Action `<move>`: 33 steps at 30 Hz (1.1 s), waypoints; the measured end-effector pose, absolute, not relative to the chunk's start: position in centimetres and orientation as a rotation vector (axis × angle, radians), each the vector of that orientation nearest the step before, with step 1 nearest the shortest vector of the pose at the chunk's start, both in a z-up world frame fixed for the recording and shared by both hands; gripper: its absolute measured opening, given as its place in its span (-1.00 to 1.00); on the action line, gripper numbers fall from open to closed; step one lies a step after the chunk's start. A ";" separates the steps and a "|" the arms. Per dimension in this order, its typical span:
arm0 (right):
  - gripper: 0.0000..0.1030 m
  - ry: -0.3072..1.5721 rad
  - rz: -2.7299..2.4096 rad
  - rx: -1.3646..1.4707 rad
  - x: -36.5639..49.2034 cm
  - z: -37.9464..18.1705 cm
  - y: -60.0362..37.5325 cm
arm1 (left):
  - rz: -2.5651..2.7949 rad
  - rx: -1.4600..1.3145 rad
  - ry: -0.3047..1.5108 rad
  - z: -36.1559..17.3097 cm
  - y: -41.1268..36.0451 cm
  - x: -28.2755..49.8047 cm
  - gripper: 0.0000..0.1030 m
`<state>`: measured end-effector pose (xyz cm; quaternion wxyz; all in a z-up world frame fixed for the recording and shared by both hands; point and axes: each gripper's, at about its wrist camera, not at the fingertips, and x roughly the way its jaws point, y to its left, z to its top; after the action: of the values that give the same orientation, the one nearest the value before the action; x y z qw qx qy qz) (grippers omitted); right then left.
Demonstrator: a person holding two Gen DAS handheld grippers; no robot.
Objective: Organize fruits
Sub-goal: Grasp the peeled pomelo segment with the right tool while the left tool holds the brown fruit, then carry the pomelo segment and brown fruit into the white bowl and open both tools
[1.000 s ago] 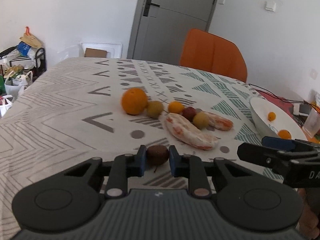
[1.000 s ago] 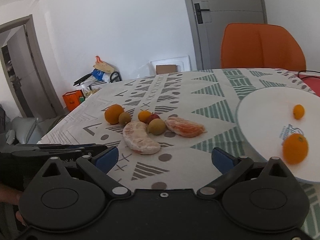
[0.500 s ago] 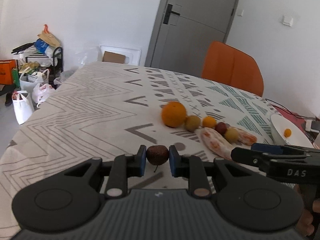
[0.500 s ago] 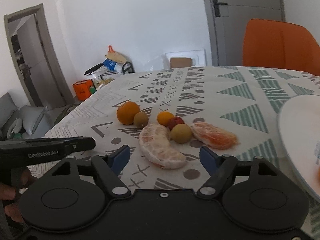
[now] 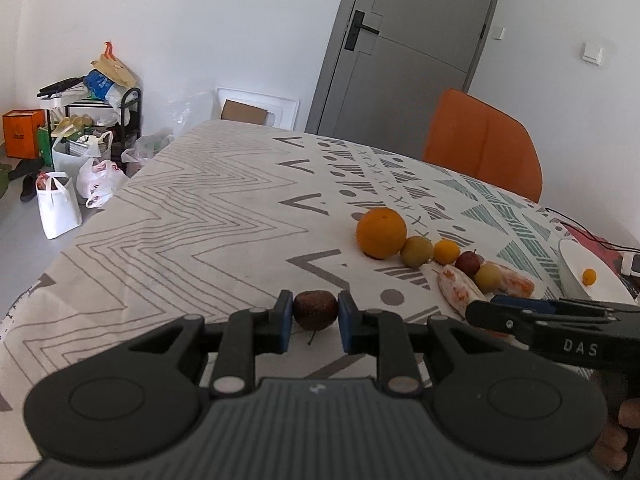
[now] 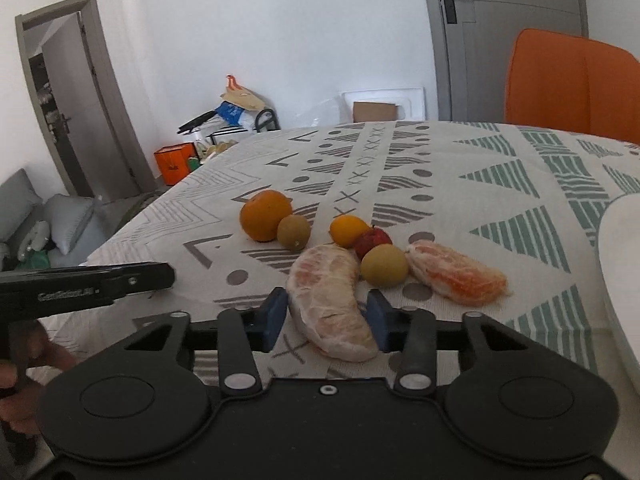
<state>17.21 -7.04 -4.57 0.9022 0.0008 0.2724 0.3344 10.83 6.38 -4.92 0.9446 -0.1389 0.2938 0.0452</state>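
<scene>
Left hand-held gripper (image 5: 311,322): clamped on a small dark brown fruit (image 5: 315,314), stem hanging down, held above the patterned surface (image 5: 180,232). No free capacity on this side.

Right hand-held gripper (image 6: 325,315): jaws closing, with the large peeled citrus segment (image 6: 330,298) between the blue pads. Left pad close beside the segment's flank, right pad at or just against the other flank; firm contact on both sides not confirmed from the right wrist view.

Position of the segment: flat on the surface, directly ahead of the right hand-held gripper, near end inside the jaw gap, far end toward the yellow-green fruit (image 6: 384,266) and red fruit (image 6: 372,241). Long axis roughly along the pointing line of the hand-held gripper, slightly curved and angled to the left at the far end. Closing direction therefore across the short width, which appears correct for a grasp.

Nearer hand: right, by a wide margin.

Neighbours: second peeled segment (image 6: 456,272) to the right, apart from the jaws; orange (image 6: 265,215), brownish round fruit (image 6: 294,232) and small orange fruit (image 6: 348,230) farther back.

Likely destination: white plate (image 6: 620,280) at the right edge. Soft flesh; light clamping pressure advisable.
</scene>
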 end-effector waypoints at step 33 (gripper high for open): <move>-0.29 0.576 0.655 0.051 15.5 -4.3 -9.1 | 0.032 -0.216 0.580 -3.3 3.7 10.9 -0.57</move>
<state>15.51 -9.12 -4.30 0.9060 0.0247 0.2791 0.3172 10.95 3.66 -3.30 0.9524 -0.1065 0.2853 0.0158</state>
